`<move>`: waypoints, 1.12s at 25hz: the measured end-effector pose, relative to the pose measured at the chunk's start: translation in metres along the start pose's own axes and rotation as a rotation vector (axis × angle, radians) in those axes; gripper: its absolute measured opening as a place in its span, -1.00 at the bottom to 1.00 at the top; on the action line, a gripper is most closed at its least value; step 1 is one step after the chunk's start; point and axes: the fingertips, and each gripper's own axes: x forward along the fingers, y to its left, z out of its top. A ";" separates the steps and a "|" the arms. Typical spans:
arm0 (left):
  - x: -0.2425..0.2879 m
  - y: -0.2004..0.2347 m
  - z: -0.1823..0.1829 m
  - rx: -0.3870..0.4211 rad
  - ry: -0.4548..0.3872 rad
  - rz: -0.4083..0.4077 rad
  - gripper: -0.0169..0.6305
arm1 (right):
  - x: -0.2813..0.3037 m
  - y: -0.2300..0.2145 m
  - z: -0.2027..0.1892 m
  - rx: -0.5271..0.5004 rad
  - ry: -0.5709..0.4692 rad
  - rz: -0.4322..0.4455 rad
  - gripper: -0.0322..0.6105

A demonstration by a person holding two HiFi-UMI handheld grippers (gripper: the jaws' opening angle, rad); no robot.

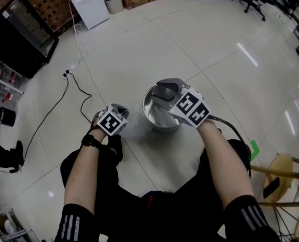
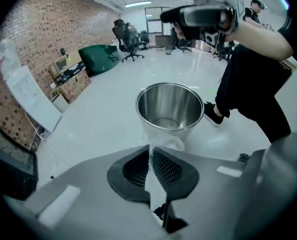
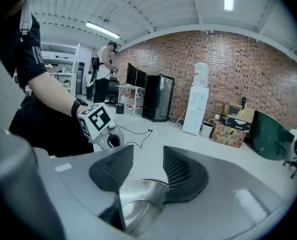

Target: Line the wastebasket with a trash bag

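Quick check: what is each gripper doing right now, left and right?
Left gripper: jaws shut on the clear trash bag.
Right gripper: jaws open over the wastebasket rim, gripping nothing.

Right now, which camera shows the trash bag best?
The left gripper view. The clear trash bag is pinched in the shut left tool and trails toward the wastebasket. The head view gives only a faint haze beside that tool. The right gripper view shows no bag, just wastebasket metal.
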 end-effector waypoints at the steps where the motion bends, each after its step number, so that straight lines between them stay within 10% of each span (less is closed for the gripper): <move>1: -0.012 0.007 0.009 0.001 -0.021 0.017 -0.97 | -0.001 0.000 0.001 -0.001 -0.004 0.002 -0.29; 14: -0.134 0.030 0.146 0.045 -0.435 0.132 -0.97 | -0.004 0.005 0.002 0.143 -0.038 0.100 -0.16; 28: -0.163 -0.028 0.226 0.112 -0.786 -0.106 -0.97 | 0.021 0.019 -0.003 0.158 -0.035 0.140 0.14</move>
